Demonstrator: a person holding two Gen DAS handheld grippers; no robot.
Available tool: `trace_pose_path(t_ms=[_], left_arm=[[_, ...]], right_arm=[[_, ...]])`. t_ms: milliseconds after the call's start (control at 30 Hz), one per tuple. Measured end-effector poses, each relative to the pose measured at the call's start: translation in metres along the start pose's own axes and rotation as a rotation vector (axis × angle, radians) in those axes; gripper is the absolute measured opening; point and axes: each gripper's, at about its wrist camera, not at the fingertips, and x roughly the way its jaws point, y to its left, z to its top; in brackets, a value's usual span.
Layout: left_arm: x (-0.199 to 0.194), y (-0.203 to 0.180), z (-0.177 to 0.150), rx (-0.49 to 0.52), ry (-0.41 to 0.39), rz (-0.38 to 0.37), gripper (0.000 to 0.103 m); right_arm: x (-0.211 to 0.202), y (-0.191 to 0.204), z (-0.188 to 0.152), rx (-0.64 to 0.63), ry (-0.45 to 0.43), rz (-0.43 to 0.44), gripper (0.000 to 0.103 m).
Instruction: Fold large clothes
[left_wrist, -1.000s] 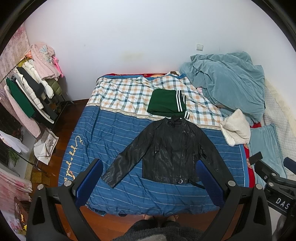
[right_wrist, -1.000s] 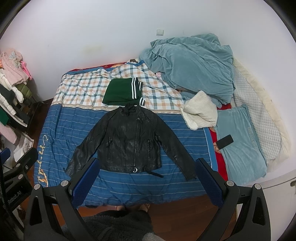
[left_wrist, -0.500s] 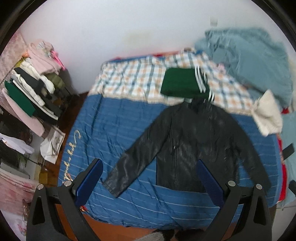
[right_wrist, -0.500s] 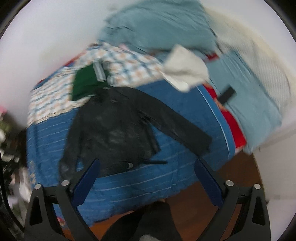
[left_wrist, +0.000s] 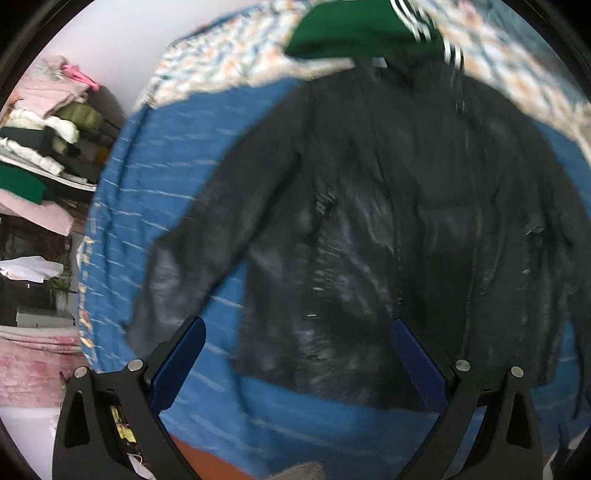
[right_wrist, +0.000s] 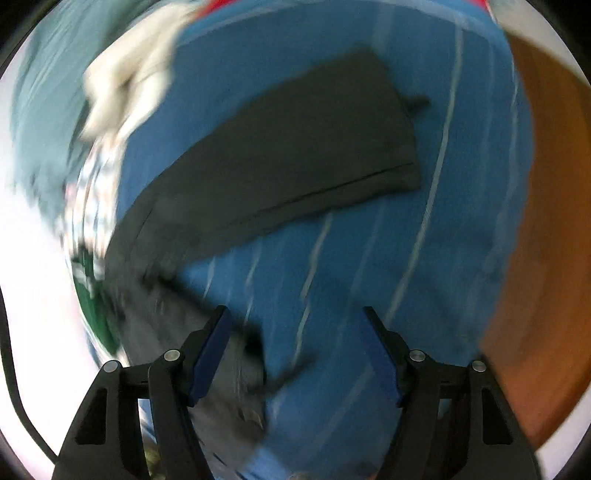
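Room: we see a white wall (left_wrist: 122, 44) beyond the far end of the bed, and a rack of stacked clothes (left_wrist: 40, 147) off the bed's left side; wooden floor (right_wrist: 546, 221) shows past the bed's right edge.
Bed: a blue striped cover (left_wrist: 155, 192) takes up most of both views, with a checked cover (left_wrist: 229, 59) at the far end.
Jacket: the black jacket (left_wrist: 406, 221) lies spread flat on the blue part of the bed, front up, collar toward the checked end, sleeves out to either side.
Right sleeve: in the right wrist view we see its sleeve (right_wrist: 306, 155) lying flat on the bed, cuff end toward the floor side.
Green garment: a folded green piece with white stripes (left_wrist: 354, 29) sits on the bed's checked end, just beyond the jacket's collar.
Other bedding: a white fleecy item (right_wrist: 129, 81) and a teal blanket (right_wrist: 51, 92) lie on the bed past the sleeve; both are blurred.
Left claw: we see the left claw (left_wrist: 297, 354) spread wide above the jacket's lower hem and left sleeve, gripping nothing.
Right claw: the right claw (right_wrist: 295, 339) hangs over the bed beside the jacket's hem; its jaws are closing, with only cover between them and nothing gripped.
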Motion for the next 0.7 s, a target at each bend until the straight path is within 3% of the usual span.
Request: trace_pose_path(t_ms=[200,367,533,567,600,633,667,700], left_arm=[[0.04,-0.059,0.011,0.059,-0.001,0.014,0.103],[0.042,-0.092,0.027,0.075,-0.039,-0.007,0.103],[0.045,-0.118,0.038,0.085,-0.048,-0.014,0.103],[0.044,-0.121,0.04,0.086,-0.051,-0.015,0.103],[0.042,-0.123,0.04,0.088,-0.058,-0.015,0.103],[0.04,-0.125,0.041,0.09,-0.065,-0.018,0.103],[0.038,-0.127,0.041,0.093,-0.073,-0.02,0.103],[0.036,-0.128,0.04,0.096,-0.079,-0.019,0.103]], right_arm=[[0.05,-0.035,0.037,0.187,-0.086,0.17,0.079],[0.041,-0.019,0.041,0.149,-0.175,0.25,0.079],[0.058,-0.02,0.059,0.177,-0.171,0.291,0.079],[0.056,-0.018,0.059,0.167,-0.18,0.291,0.069],[0.052,-0.014,0.06,0.145,-0.202,0.279,0.037],[0.046,-0.011,0.06,0.12,-0.227,0.258,0.019],[0.041,-0.01,0.064,0.104,-0.244,0.26,0.01],[0.031,-0.009,0.07,0.086,-0.273,0.253,0.008]])
